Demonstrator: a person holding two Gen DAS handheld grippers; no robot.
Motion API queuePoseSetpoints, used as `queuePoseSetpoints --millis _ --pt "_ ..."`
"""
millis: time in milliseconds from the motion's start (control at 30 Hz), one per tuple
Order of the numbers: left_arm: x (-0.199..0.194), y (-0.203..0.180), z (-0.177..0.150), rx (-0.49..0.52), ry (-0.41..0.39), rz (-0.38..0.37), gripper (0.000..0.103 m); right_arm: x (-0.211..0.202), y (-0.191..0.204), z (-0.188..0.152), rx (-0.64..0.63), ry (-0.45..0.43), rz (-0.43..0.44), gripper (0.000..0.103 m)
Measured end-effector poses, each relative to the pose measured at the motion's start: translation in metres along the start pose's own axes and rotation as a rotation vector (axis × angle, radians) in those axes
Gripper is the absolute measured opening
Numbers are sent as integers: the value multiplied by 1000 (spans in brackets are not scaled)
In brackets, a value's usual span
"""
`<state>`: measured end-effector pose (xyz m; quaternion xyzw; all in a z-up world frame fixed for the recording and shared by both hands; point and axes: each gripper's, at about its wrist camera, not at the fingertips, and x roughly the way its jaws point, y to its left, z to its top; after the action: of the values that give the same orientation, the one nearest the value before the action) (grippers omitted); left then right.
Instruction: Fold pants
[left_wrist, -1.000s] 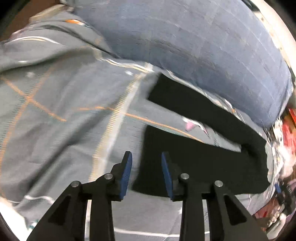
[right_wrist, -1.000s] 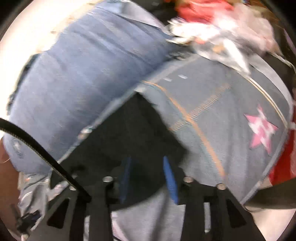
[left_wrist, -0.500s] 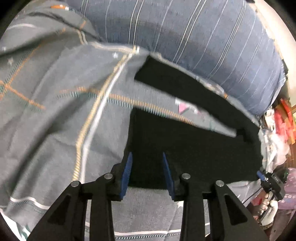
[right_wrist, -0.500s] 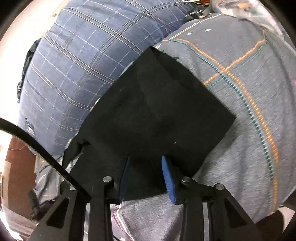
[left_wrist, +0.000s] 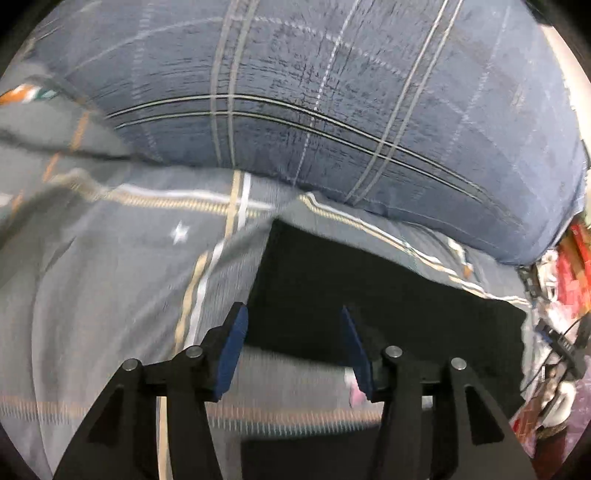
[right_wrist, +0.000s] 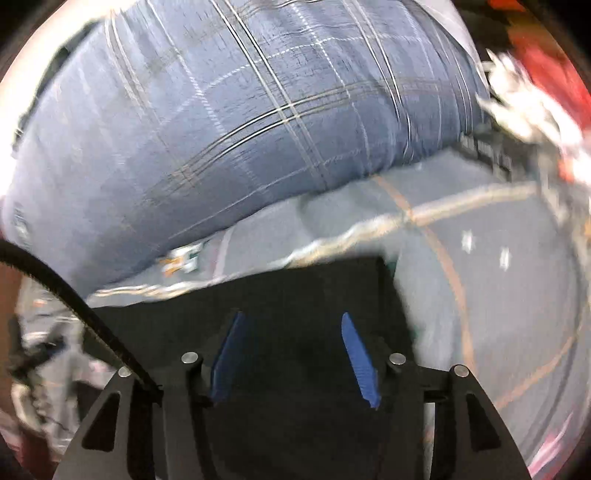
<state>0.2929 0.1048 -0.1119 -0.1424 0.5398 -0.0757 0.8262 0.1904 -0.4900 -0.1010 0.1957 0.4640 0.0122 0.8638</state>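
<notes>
black pants (left_wrist: 369, 299) on bed (left_wrist: 110, 295) | soft, light, limp, folded flat | grab near corners | left gripper (left_wrist: 291, 345), right gripper (right_wrist: 293, 354) fingers just widened, apart, empty

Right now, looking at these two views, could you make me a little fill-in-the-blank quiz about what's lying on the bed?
1. The folded pants are ____ in colour.
2. They lie on a grey bedsheet marked with small white ____.
3. Behind them rests a big pillow that is ____ with a checked pattern.
4. The pads on the inside of both tools' jaws are ____.

Missing words: black; stars; blue; blue
</notes>
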Motion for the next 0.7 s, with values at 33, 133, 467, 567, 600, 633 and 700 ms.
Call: queuePoseSetpoints --millis 33,133,467,567,600,633,700 --pt "8 -1 6 8 10 4 51 11 3 12 -36 14 -26 61" --pt "34 -3 25 44 40 33 51 38 16 29 -127 67 -43 61" --pt "83 -30 46 207 110 19 95 101 51 29 -343 224 33 63" --pt "89 -40 43 251 98 40 99 111 64 27 -374 238 52 67" --pt "88 -42 43 258 88 40 85 114 69 25 -396 237 53 68" --pt "85 -46 41 274 65 60 67 116 72 23 -415 235 48 68" --pt "80 -55 38 293 64 12 12 119 80 18 -446 242 43 67"
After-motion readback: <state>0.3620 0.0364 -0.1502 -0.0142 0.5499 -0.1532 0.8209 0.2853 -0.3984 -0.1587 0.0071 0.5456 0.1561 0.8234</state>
